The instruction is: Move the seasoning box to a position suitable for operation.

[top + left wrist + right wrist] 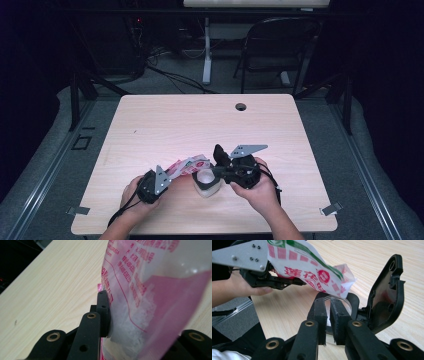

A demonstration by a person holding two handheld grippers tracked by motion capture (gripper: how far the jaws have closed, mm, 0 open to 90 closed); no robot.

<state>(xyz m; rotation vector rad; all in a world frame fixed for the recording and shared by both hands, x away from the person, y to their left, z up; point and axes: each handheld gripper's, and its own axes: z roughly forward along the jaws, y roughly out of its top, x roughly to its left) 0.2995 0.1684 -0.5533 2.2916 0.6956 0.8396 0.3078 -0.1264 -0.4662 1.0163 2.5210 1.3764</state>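
A light wooden table (165,120) stands before a dark folding chair (272,45), apparently unoccupied.

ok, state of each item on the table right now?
Bag: held in left hand-held gripper, tilted mouth-down toward jar, white granules inside.
Jar: upright, flip lid open.
Right hand-held gripper: shut on jar rim.
Table: bare wood.

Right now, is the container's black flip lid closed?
No. In the right gripper view the lid stands swung up beside the container mouth, with the bag tilted over it.
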